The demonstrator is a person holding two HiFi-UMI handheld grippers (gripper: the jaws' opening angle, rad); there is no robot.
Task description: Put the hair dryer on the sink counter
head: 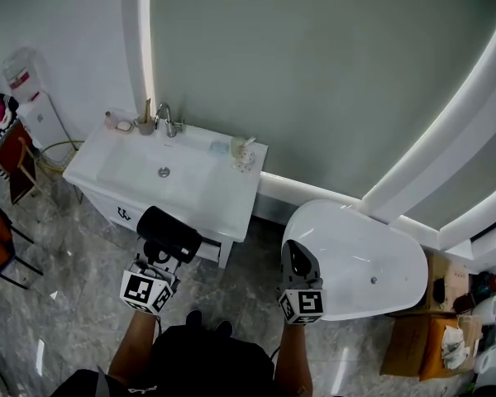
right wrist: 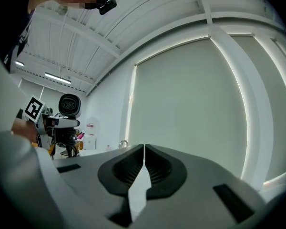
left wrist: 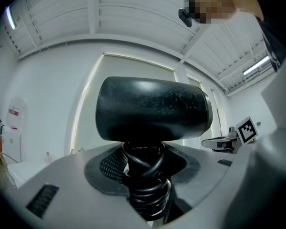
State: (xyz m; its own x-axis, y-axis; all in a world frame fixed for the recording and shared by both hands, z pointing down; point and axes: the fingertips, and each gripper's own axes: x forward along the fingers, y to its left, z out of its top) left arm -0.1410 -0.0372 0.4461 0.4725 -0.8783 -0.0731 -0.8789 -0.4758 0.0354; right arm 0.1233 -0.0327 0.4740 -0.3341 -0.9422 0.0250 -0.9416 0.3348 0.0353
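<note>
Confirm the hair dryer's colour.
The hair dryer is black all over. The left gripper view shows it best.

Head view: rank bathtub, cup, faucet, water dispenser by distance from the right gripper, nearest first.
1. Bathtub, immediately right of the right gripper.
2. Cup, at the right back corner of the sink counter.
3. Faucet, at the counter's back edge, left of centre.
4. Water dispenser, far left against the wall.
</note>
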